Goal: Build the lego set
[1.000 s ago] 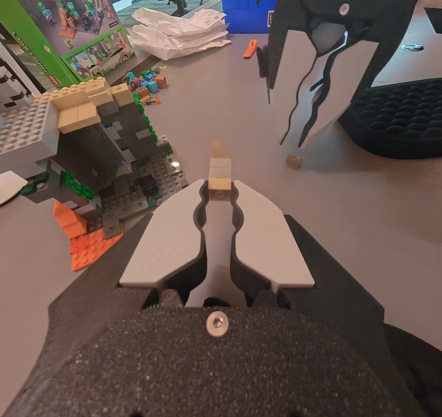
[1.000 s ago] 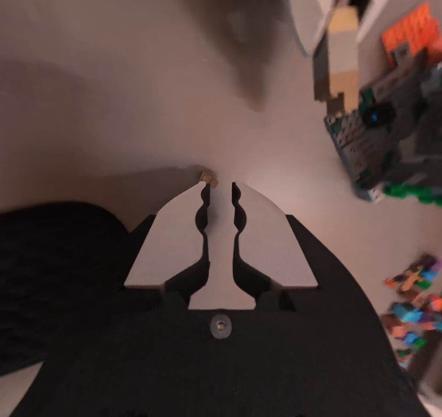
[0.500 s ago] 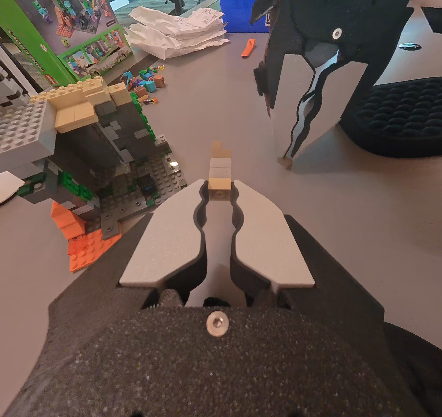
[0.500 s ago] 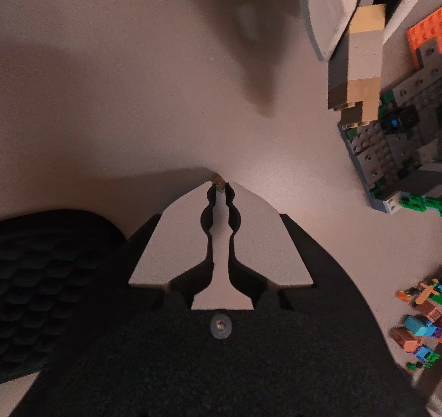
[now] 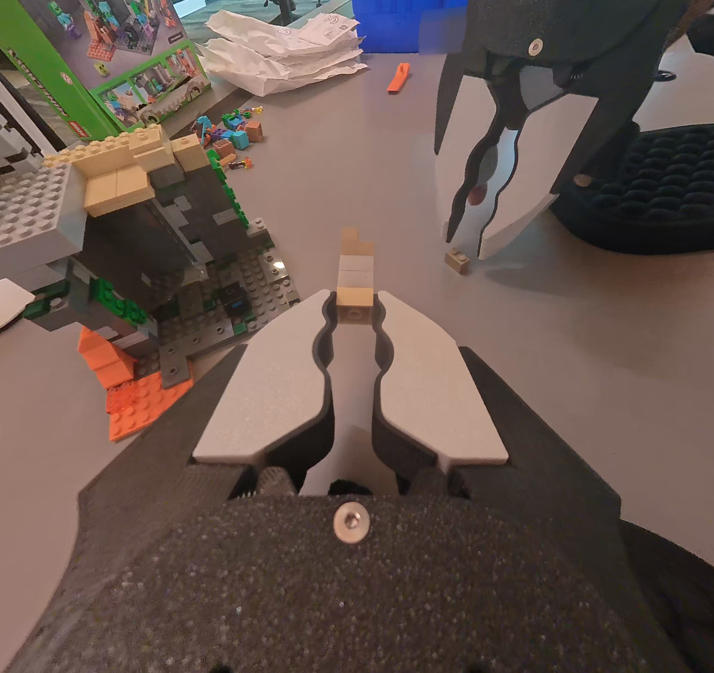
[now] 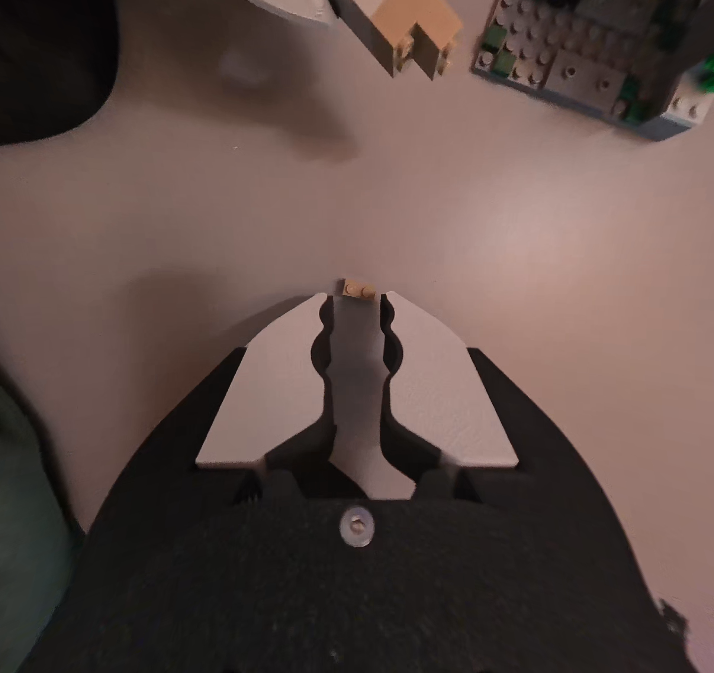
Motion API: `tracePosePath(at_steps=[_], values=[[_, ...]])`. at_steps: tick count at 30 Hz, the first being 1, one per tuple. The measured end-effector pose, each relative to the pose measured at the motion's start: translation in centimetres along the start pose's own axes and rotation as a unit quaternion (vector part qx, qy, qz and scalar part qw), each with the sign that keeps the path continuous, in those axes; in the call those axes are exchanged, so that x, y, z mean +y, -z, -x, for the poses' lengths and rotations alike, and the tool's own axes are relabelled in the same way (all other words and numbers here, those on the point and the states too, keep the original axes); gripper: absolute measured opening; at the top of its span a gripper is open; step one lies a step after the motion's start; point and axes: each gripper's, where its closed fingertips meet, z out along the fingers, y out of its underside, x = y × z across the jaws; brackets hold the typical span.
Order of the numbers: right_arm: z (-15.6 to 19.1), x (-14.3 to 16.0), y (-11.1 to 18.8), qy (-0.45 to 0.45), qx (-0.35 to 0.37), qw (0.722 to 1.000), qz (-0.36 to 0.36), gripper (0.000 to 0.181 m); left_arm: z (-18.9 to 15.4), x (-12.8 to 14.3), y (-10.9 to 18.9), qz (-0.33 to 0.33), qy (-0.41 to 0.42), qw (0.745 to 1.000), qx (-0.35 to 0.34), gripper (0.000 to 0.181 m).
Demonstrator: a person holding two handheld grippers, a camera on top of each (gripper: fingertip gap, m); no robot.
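Note:
My left gripper is shut on the near end of a tan and grey brick column, held level above the grey table. The column also shows at the top of the right wrist view. My right gripper points down at the table with its jaws open. A small tan two-stud brick lies on the table between its fingertips, loose. In the left wrist view this brick lies just below the right gripper. The part-built grey, green and tan model stands to the left.
An orange plate lies at the model's front. Behind it are the green set box, loose small bricks, white paper bags, an orange brick separator and a blue bin. A black dimpled mat lies at the right. The gap from one gripper's tips to the other's is roughly 11 cm.
My right gripper narrowed around the small tan brick, then opened again and lifted a little. The brick now lies flat on the table, turned. The left gripper has held still.

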Motion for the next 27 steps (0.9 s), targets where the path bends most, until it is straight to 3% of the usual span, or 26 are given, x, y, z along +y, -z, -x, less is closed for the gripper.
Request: tracePosePath(at_steps=[12,14,16,19,22,25,27], values=[[-0.4,0.0,-1.0,-0.058,0.0,0.998,-0.003,0.016,-0.4,-0.3,0.0,0.0,-0.017,1.0,-0.003,0.016],[-0.5,-0.1,-0.9,-0.058,-0.005,0.998,-0.02,0.016,-0.4,-0.3,0.0,-0.001,-0.022,1.0,-0.004,0.016],[-0.1,-1.5,0.2,-0.066,-0.041,0.993,-0.09,0.016,-0.7,-0.8,0.2,-0.014,-0.033,0.999,-0.003,0.017],[0.1,-4.9,4.1,-0.09,-0.104,0.963,-0.23,0.016,-1.3,-2.4,0.8,-0.058,-0.064,0.996,-0.005,0.017],[0.3,-7.4,8.2,-0.13,-0.179,0.912,-0.344,0.016,-2.1,-4.6,1.8,-0.112,-0.109,0.987,-0.022,0.017],[0.9,-8.5,10.3,-0.17,-0.246,0.858,-0.418,0.016,-2.7,-5.9,2.6,-0.145,-0.146,0.978,-0.042,0.017],[1.4,-8.7,10.4,-0.185,-0.273,0.836,-0.437,0.016,-3.0,-6.4,2.8,-0.156,-0.158,0.974,-0.048,0.017]])
